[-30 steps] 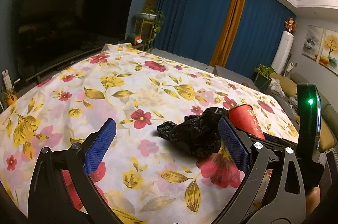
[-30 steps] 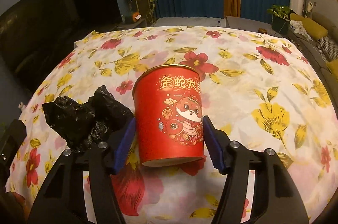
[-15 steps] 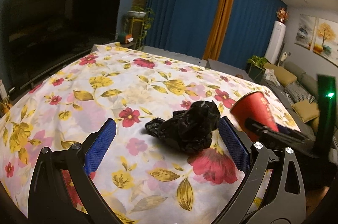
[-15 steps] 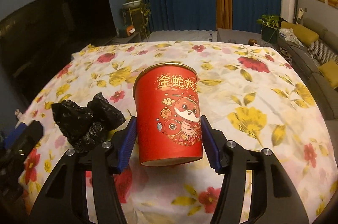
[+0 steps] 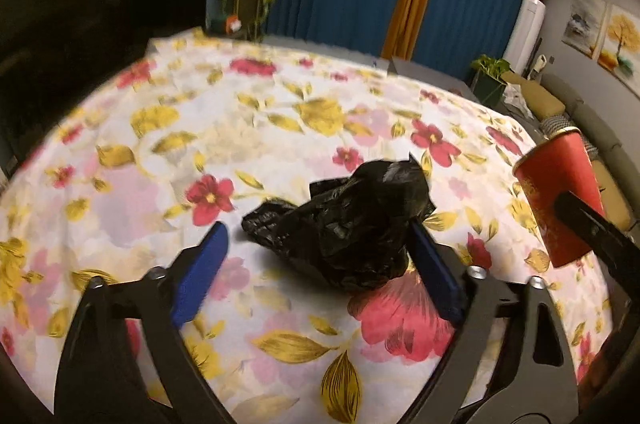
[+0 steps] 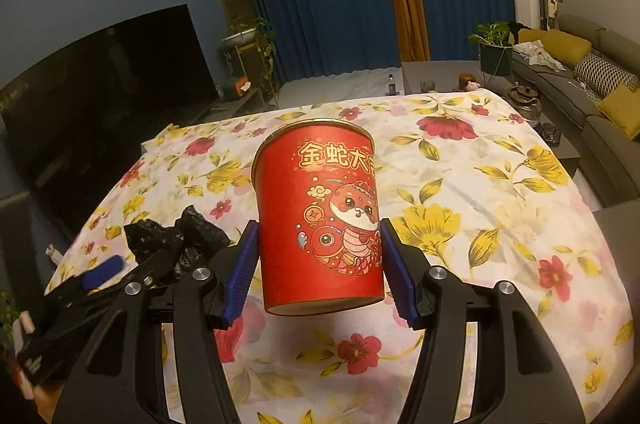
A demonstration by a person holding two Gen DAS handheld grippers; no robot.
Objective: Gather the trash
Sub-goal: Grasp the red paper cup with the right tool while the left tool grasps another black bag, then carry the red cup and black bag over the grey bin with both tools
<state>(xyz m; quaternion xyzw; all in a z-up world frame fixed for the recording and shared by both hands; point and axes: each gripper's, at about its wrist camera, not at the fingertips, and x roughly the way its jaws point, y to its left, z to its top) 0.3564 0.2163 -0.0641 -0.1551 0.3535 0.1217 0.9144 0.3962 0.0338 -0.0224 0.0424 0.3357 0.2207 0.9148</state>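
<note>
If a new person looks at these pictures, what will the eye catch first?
First the red cup with a cartoon snake, lifted off the flowered tablecloth between the right gripper fingers. Next the crumpled black plastic bag on the cloth, between the left gripper fingers, which have just been closing but do not yet squeeze it.

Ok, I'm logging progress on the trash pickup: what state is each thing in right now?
Red printed paper cup: upright, lifted off the cloth, clamped by the right hand-held gripper.
Crumpled black plastic bag: lying on the floral tablecloth, not gripped.
Left hand-held gripper: open around the bag, jaws just closing.
</note>
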